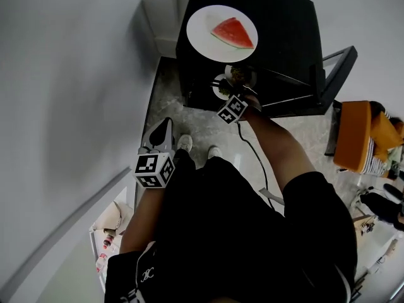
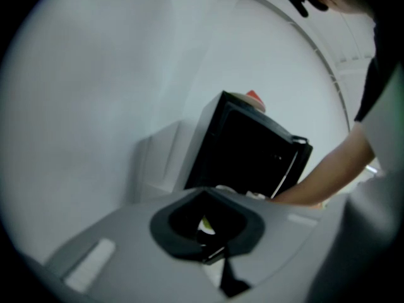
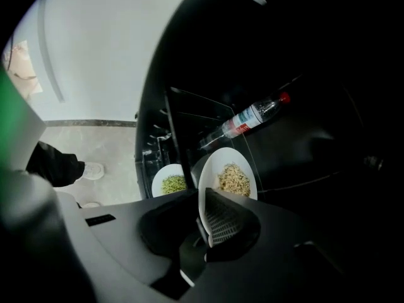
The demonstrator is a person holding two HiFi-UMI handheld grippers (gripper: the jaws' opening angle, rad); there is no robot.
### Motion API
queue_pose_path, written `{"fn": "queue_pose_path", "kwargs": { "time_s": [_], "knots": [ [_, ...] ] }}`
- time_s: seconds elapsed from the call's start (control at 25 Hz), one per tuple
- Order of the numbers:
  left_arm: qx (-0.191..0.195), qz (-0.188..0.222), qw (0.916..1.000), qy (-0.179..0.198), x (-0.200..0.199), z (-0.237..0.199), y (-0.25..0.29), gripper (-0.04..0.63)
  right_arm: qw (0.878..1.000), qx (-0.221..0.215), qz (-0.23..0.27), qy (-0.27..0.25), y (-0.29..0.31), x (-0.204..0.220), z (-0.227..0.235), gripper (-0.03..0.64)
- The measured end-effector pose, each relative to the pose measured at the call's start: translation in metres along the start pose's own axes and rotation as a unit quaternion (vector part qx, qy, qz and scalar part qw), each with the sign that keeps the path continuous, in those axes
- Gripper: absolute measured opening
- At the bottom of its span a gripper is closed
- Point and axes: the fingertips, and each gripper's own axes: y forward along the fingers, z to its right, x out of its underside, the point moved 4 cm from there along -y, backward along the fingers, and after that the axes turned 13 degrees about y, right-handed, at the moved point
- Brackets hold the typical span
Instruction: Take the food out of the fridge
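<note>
A black mini fridge (image 1: 278,36) stands open on the floor. On its top lies a white plate (image 1: 202,24) bearing a watermelon slice (image 1: 233,33). My right gripper (image 3: 205,223) is at the fridge's opening, shut on the rim of a white plate of beige shredded food (image 3: 230,178); the head view shows this gripper (image 1: 238,95) and plate (image 1: 241,74) at the fridge's front. A second plate with green food (image 3: 170,183) sits lower left inside. My left gripper (image 1: 164,126) hangs by the person's side, shut and empty, and its own view shows the left gripper (image 2: 211,250) facing the fridge (image 2: 246,150).
A clear water bottle with a red cap (image 3: 249,120) lies on a glass shelf in the fridge. The fridge door (image 1: 334,68) stands open to the right. An orange object (image 1: 356,137) sits right of it, a cable (image 1: 252,156) crosses the floor, and a wall runs along the left.
</note>
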Motion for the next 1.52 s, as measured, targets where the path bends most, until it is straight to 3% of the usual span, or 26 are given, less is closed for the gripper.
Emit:
{"fn": "queue_pose_path", "kwargs": {
  "time_s": [0.36, 0.52, 0.6, 0.64, 0.68, 0.72, 0.8, 0.84, 0.88, 0.92, 0.96, 1.08, 1.2, 1.28, 1.4, 1.44, 1.52],
  "knots": [
    [0.047, -0.013, 0.9985, 0.026, -0.006, 0.015, 0.012, -0.002, 1.0, 0.008, 0.01, 0.001, -0.021, 0.021, -0.025, 0.029],
    [0.066, -0.019, 0.997, 0.036, -0.006, 0.02, 0.018, -0.002, 0.993, -0.007, 0.047, 0.107, -0.035, 0.018, -0.017, 0.062],
    [0.074, -0.021, 0.9962, 0.041, -0.007, 0.022, 0.021, -0.002, 0.971, -0.002, 0.078, 0.224, -0.049, 0.019, -0.004, 0.075],
    [0.078, -0.022, 0.9957, 0.044, -0.008, 0.023, 0.023, -0.002, 0.948, -0.01, 0.09, 0.307, -0.056, 0.022, 0.001, 0.074],
    [0.084, -0.024, 0.9951, 0.047, -0.009, 0.024, 0.024, -0.002, 0.91, -0.028, 0.097, 0.402, -0.063, 0.026, 0.005, 0.074],
    [0.09, -0.026, 0.9944, 0.05, -0.01, 0.025, 0.026, -0.002, 0.857, -0.052, 0.101, 0.502, -0.067, 0.033, 0.007, 0.074],
    [0.102, -0.031, 0.9926, 0.057, -0.011, 0.027, 0.029, -0.002, 0.718, -0.097, 0.107, 0.681, -0.069, 0.046, 0.008, 0.075],
    [0.108, -0.035, 0.9917, 0.061, -0.012, 0.028, 0.031, -0.002, 0.646, -0.115, 0.11, 0.746, -0.068, 0.052, 0.007, 0.075],
    [0.114, -0.039, 0.9906, 0.065, -0.012, 0.029, 0.033, -0.002, 0.584, -0.128, 0.114, 0.793, -0.067, 0.056, 0.003, 0.077],
    [0.12, -0.042, 0.9894, 0.07, -0.011, 0.03, 0.034, -0.002, 0.535, -0.139, 0.12, 0.824, -0.064, 0.058, 0.0, 0.08],
    [0.126, -0.046, 0.9881, 0.076, -0.011, 0.031, 0.036, -0.002, 0.499, -0.148, 0.126, 0.844, -0.06, 0.059, -0.004, 0.081],
    [0.142, -0.055, 0.984, 0.092, -0.011, 0.032, 0.038, -0.002, 0.417, -0.16, 0.143, 0.883, -0.048, 0.065, -0.01, 0.087],
    [0.152, -0.065, 0.9806, 0.105, -0.009, 0.028, 0.039, -0.002, 0.325, -0.154, 0.166, 0.918, -0.036, 0.074, -0.009, 0.087],
    [0.152, -0.074, 0.979, 0.113, -0.007, 0.021, 0.038, -0.002, 0.281, -0.153, 0.18, 0.93, -0.028, 0.075, -0.009, 0.087],
    [0.155, -0.083, 0.9769, 0.122, -0.004, 0.017, 0.039, -0.002, 0.239, -0.149, 0.187, 0.941, -0.017, 0.079, -0.007, 0.087],
    [0.156, -0.085, 0.9763, 0.123, -0.004, 0.016, 0.039, -0.002, 0.23, -0.148, 0.184, 0.944, -0.013, 0.081, -0.007, 0.087],
    [0.157, -0.089, 0.9758, 0.124, -0.003, 0.012, 0.041, -0.002, 0.226, -0.151, 0.179, 0.946, -0.007, 0.08, -0.005, 0.079]
  ]
}}
